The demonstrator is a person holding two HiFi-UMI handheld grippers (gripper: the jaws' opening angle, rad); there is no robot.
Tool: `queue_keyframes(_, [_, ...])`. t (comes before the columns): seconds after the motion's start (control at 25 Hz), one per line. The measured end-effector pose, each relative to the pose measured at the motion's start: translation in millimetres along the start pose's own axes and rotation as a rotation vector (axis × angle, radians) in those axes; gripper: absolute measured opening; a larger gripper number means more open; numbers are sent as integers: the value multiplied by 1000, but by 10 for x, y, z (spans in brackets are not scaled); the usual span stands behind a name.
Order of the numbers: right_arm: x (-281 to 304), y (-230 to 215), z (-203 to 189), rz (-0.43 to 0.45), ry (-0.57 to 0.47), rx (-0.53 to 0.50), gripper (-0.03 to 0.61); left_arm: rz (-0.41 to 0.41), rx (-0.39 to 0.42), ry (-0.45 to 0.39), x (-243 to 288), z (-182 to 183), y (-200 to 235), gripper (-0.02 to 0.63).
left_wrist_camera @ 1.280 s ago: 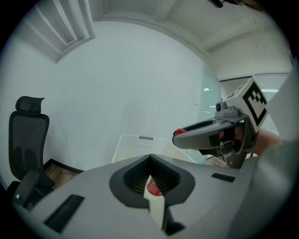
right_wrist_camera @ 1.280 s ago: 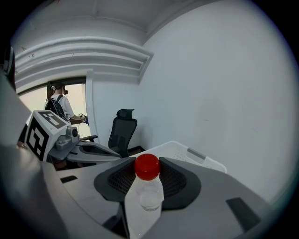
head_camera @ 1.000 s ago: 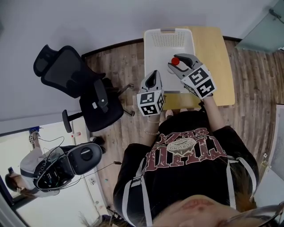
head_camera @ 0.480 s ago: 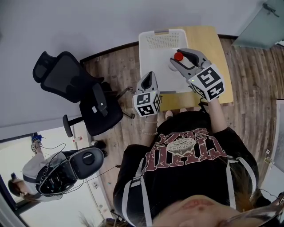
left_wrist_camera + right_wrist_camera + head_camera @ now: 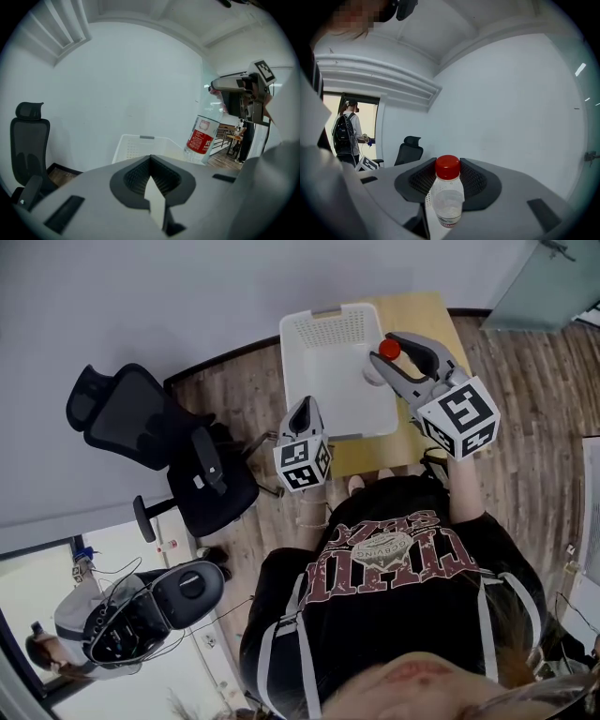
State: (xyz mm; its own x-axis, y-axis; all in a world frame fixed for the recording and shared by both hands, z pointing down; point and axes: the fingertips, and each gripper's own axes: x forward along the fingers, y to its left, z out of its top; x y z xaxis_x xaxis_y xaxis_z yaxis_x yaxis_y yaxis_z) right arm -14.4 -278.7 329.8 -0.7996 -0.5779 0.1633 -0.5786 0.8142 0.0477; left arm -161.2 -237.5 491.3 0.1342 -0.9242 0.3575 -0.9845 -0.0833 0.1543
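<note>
Our right gripper (image 5: 398, 360) clamps a clear red-capped bottle (image 5: 447, 199) between its jaws, by the upper part. We judge it light, smooth and thin-walled, so best held near the stiffer neck. Our left gripper (image 5: 151, 187) is closed on nothing.

Black office chair (image 5: 131, 423), wooden table (image 5: 422, 310)

Holds right gripper (image 5: 401, 360) raised out ahead on a stretched arm, jaws clamped on a bottle (image 5: 447, 197). Holds left gripper (image 5: 304, 413) lower, nearer the chest, jaws pressed together, empty.
</note>
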Motion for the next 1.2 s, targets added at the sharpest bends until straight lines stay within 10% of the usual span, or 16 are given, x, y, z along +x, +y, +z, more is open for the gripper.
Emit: queue_keyframes(1.2, [-508,-800,-601,-268,80,55,166,22,48,17,29,-32,52,48])
